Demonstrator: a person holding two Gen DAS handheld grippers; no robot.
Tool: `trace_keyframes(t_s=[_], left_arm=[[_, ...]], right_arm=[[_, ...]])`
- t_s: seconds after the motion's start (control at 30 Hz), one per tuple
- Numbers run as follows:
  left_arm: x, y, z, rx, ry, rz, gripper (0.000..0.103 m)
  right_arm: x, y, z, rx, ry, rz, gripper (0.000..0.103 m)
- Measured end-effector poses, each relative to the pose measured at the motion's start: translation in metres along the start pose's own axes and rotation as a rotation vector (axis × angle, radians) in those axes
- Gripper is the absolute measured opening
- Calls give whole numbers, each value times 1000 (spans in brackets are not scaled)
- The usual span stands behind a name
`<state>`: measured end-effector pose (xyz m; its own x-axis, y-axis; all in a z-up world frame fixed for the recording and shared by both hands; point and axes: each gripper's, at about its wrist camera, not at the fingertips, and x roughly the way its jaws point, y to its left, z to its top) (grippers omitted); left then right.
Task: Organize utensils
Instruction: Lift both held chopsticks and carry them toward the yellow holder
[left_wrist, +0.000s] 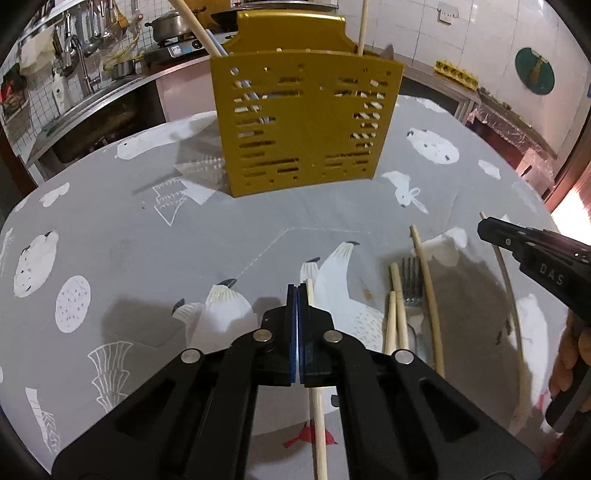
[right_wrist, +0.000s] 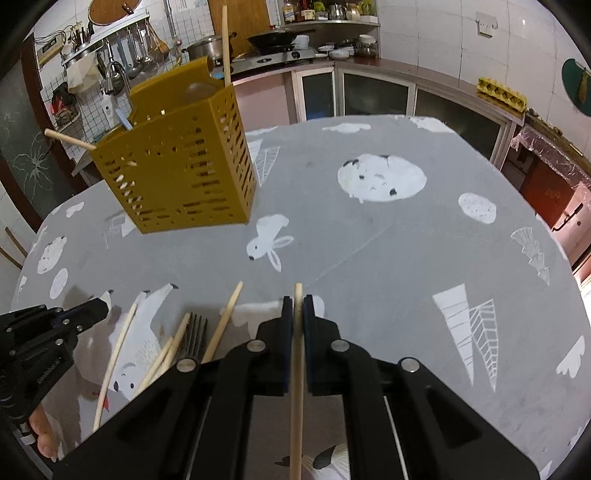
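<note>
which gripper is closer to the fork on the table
Hard to call; the right looks slightly nearer. The fork lies between them: the right gripper, clamping a chopstick, is to its right, the left gripper to its left.

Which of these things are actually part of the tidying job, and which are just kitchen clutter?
Part of the job:
- perforated mustard-yellow plastic utensil holder
- wooden chopstick clamped in the right gripper
- loose wooden chopsticks and metal fork on the table
- left gripper, shut, empty

Just lying about:
- steel pot
- hanging ladles
- yellow egg tray
</note>
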<state>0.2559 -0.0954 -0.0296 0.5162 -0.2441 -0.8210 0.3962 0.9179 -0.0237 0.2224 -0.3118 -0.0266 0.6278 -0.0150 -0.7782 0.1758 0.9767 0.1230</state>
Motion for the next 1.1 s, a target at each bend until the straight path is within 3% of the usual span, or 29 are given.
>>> trace_keyframes(t_s=[0.23,0.73,0.9,1.1], left_arm=[[12,-3,-14,2,-9,30,24],[21,-17,-20,61,-32,39,23],[25,-9,-9,22,-6,4,5],[19,-1,-7,-15,-24,6,4]], right_arm=[[8,-1,-6,-1,8,13,6],[25,-4,-11,13,20,13,6],[22,1,-9,-1,9,7,6],[12,4,-4,-9,-19,7,6]])
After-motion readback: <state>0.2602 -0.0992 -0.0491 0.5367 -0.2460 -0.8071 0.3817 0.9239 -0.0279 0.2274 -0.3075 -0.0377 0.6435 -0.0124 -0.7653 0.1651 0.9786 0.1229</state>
